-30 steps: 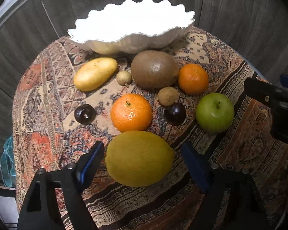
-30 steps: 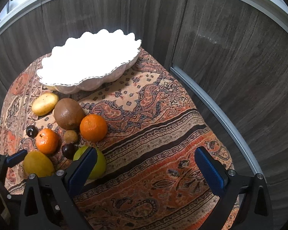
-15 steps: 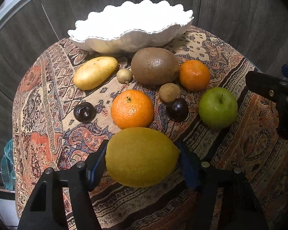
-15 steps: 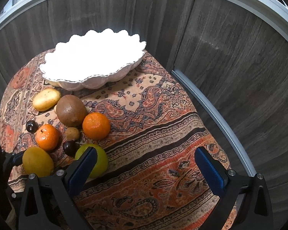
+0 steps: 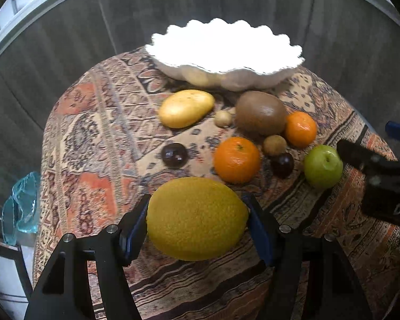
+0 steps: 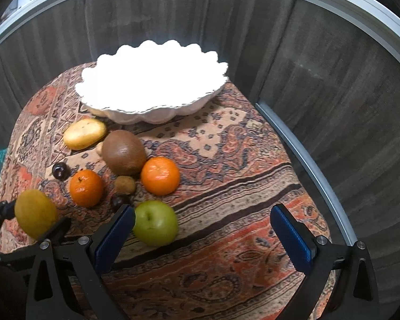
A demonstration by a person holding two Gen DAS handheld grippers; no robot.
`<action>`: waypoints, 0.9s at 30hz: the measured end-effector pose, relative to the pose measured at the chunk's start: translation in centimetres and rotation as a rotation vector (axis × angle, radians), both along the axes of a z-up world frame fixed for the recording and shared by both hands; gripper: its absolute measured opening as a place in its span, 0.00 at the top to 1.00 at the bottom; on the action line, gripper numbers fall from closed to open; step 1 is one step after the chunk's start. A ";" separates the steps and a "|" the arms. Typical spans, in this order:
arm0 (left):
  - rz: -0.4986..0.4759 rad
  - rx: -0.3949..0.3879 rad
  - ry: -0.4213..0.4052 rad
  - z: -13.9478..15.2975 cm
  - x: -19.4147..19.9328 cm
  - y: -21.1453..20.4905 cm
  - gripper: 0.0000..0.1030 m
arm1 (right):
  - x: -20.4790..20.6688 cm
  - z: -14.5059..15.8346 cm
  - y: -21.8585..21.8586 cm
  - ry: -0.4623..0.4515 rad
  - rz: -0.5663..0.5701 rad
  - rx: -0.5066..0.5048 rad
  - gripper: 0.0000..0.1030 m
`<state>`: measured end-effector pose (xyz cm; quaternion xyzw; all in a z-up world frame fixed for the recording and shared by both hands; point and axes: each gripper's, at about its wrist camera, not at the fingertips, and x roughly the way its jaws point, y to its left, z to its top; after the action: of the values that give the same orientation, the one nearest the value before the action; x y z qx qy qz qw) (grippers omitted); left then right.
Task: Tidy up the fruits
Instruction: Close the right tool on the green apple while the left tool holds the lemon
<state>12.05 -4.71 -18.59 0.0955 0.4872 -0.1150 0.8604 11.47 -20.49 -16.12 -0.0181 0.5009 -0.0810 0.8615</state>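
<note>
Lemon [image 5: 197, 218] sits pinched between the left gripper's [image 5: 197, 229] fingers, near an orange [image 5: 236, 159] on the patterned table [image 5: 98, 122]. Right gripper's [image 6: 202, 237] fingers stand spread, an apple [image 6: 155, 222] just beside one.

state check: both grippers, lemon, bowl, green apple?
left gripper: shut on lemon, pads against both sides
lemon: gripped, looks raised off the cloth
right gripper: open, holding nothing
white bowl: upright on the cloth, inside overexposed, contents unreadable
green apple: on the cloth, stem up, beside the right gripper's left pad
</note>
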 end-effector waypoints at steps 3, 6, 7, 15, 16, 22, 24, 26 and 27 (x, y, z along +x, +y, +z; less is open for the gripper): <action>0.023 -0.018 0.001 0.0 0.1 0.9 0.35 | 0.5 -0.7 0.8 0.021 0.018 0.009 0.01; 0.043 -0.034 0.003 -0.1 0.2 1.8 0.35 | 0.8 -1.3 1.5 0.040 0.031 0.001 0.08; 0.048 -0.039 0.004 -0.1 0.3 2.0 0.35 | 0.9 -1.6 1.7 0.049 0.037 0.002 0.11; 0.066 -0.061 0.010 -0.4 0.5 2.7 0.35 | 1.8 -3.7 2.5 0.127 0.060 0.024 0.25; 0.067 -0.062 0.010 -0.4 0.6 2.7 0.35 | 1.9 -4.0 2.6 0.135 0.060 0.024 0.27; 0.064 -0.060 0.014 -0.6 0.7 2.7 0.35 | 2.3 -5.3 2.4 0.184 0.063 0.054 0.45; 0.060 -0.059 0.013 -0.6 0.7 2.6 0.35 | 2.2 -5.6 2.4 0.191 0.066 0.064 0.49; 0.058 -0.059 0.014 -0.6 0.7 2.5 0.35 | 2.2 -5.8 2.4 0.191 0.070 0.073 0.52; 0.057 -0.058 0.014 -0.6 0.7 2.5 0.35 | 2.2 -5.8 2.4 0.190 0.072 0.073 0.52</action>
<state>12.78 -2.23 -19.14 0.0557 0.4923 -0.1052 0.8622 13.63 -18.08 -21.92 -0.0120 0.5819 -0.0297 0.8127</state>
